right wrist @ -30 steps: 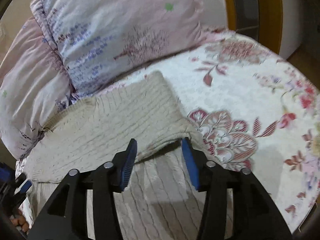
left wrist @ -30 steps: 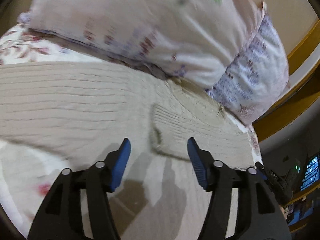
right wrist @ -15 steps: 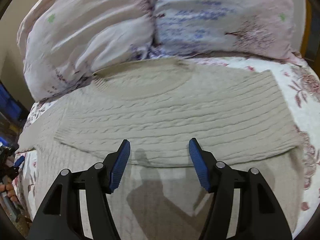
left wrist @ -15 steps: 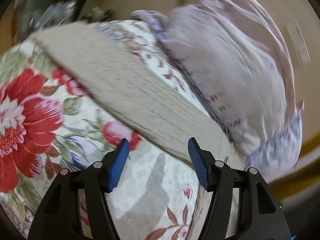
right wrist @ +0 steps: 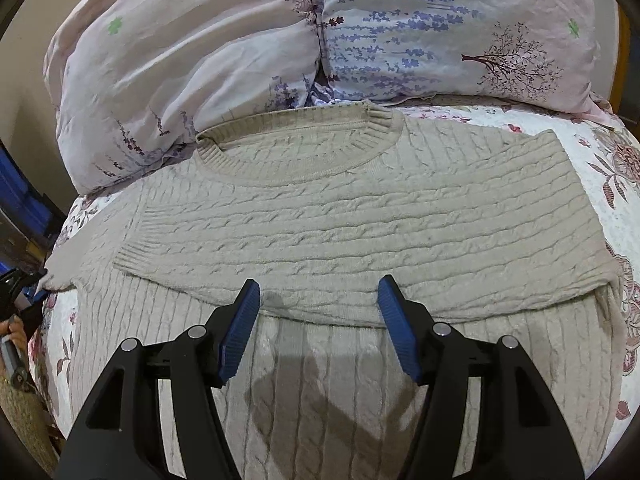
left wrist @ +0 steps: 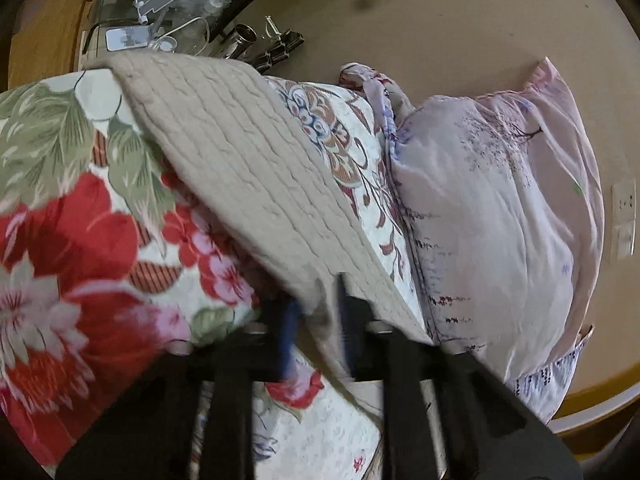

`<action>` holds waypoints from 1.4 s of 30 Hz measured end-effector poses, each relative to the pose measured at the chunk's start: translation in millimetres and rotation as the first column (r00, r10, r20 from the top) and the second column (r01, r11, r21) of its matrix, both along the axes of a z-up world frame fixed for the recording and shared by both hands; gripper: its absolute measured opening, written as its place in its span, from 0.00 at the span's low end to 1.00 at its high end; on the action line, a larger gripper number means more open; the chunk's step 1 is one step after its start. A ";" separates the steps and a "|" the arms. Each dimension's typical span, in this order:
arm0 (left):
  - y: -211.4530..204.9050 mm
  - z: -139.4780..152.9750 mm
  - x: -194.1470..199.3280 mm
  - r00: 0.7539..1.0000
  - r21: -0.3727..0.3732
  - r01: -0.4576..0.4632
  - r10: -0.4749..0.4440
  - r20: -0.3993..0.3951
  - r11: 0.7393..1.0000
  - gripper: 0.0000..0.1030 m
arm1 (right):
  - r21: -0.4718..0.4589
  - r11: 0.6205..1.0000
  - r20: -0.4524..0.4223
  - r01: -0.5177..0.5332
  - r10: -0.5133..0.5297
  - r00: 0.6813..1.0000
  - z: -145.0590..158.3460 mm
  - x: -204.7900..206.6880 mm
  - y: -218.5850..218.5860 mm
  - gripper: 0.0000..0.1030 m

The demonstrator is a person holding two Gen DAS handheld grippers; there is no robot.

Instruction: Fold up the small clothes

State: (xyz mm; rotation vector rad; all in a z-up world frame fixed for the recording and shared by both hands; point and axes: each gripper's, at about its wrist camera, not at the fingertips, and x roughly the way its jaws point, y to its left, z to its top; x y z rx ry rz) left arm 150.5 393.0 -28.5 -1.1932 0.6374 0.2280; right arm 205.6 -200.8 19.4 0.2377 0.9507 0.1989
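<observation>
The left gripper (left wrist: pixel 318 330) has closed on the sweater (left wrist: pixel 240 168) edge; right gripper (right wrist: pixel 318 328) fingers wide.

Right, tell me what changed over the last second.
The left gripper swung from over the sweater towards its left sleeve, then closed on the sleeve, having been open half a second ago. The right gripper turned to face the pillows squarely over the folded right sleeve. It stayed open and empty; the sweater stayed flat on the bedspread.

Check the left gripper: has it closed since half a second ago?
Yes. The left gripper has shut on the sweater's edge; its fingers sat apart before, over the floral bedspread.
</observation>
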 end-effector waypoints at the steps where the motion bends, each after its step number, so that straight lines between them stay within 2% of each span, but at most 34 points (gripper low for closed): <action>1: 0.8 2.0 -0.5 1.000 0.007 -0.003 0.003 0.007 1.000 0.07 | 0.005 1.000 0.000 -0.002 0.002 1.000 0.3 -0.5 -1.3 0.61; 3: -4.0 13.6 -0.6 0.999 0.043 -0.006 0.005 0.031 0.999 0.06 | 0.020 1.000 0.000 -0.003 0.003 1.000 1.2 -1.6 -4.8 0.61; 5: -15.2 33.7 1.6 0.998 0.122 0.008 -0.015 0.061 0.992 0.05 | 0.033 0.999 -0.001 0.001 -0.001 1.000 2.0 -2.0 -7.5 0.61; 9: -58.1 72.9 11.2 0.982 0.254 0.104 -0.140 0.129 0.962 0.05 | 0.047 0.999 0.005 0.015 -0.015 1.000 3.0 -5.2 -15.0 0.61; 10: -77.4 84.4 15.5 0.970 0.296 0.143 -0.194 0.148 0.944 0.05 | 0.048 0.999 0.005 0.021 -0.022 1.000 2.8 -6.0 -17.1 0.61; 13: -120.0 101.7 23.2 0.936 0.356 0.224 -0.302 0.179 0.907 0.05 | 0.059 0.998 0.003 0.033 -0.033 0.999 2.0 -8.3 -23.3 0.61; 15: -153.0 110.7 29.9 0.903 0.401 0.284 -0.384 0.194 0.871 0.05 | 0.059 0.997 0.005 0.040 -0.041 0.999 2.1 -10.4 -26.8 0.61; 19: -214.5 118.1 39.4 0.841 0.475 0.372 -0.506 0.192 0.798 0.05 | 0.059 0.996 0.005 0.060 -0.060 0.998 2.6 -12.6 -35.3 0.61; 22: -253.0 113.3 39.4 0.806 0.519 0.416 -0.567 0.170 0.747 0.05 | 0.064 0.995 0.003 0.078 -0.079 0.997 2.2 -13.9 -43.0 0.61; 26: -296.4 98.0 43.8 0.754 0.537 0.491 -0.643 0.132 0.686 0.05 | 0.069 0.993 0.004 0.091 -0.092 0.996 1.4 -15.0 -49.0 0.61; 29: -323.5 79.9 45.6 0.716 0.522 0.554 -0.691 0.097 0.648 0.05 | 0.069 0.993 0.007 0.098 -0.098 0.995 0.8 -16.4 -52.6 0.61; 34: -355.2 51.0 51.6 0.678 0.490 0.633 -0.734 0.020 0.599 0.06 | 0.059 0.993 0.012 0.107 -0.108 0.994 1.0 -18.8 -54.3 0.61; 36: -358.9 42.7 52.9 0.668 0.468 0.658 -0.745 0.000 0.590 0.10 | 0.045 0.994 0.022 0.100 -0.101 0.995 3.5 -18.2 -53.6 0.61; 37: -358.6 37.8 52.8 0.662 0.448 0.670 -0.749 -0.002 0.591 0.18 | 0.040 0.995 0.032 0.089 -0.090 0.995 6.3 -18.1 -52.2 0.61; 38: -357.2 35.6 52.7 0.657 0.433 0.680 -0.754 0.000 0.592 0.31 | 0.036 0.996 0.041 0.079 -0.080 0.996 8.7 -18.0 -50.8 0.61; 40: -350.0 33.4 50.5 0.657 0.404 0.686 -0.754 0.013 0.605 0.45 | 0.026 0.999 0.073 0.039 -0.040 0.997 17.6 -17.8 -43.1 0.61; 42: -336.7 33.8 45.2 0.668 0.378 0.679 -0.743 0.037 0.629 0.49 | 0.024 1.000 0.111 -0.019 0.016 0.994 27.8 -17.6 -31.2 0.61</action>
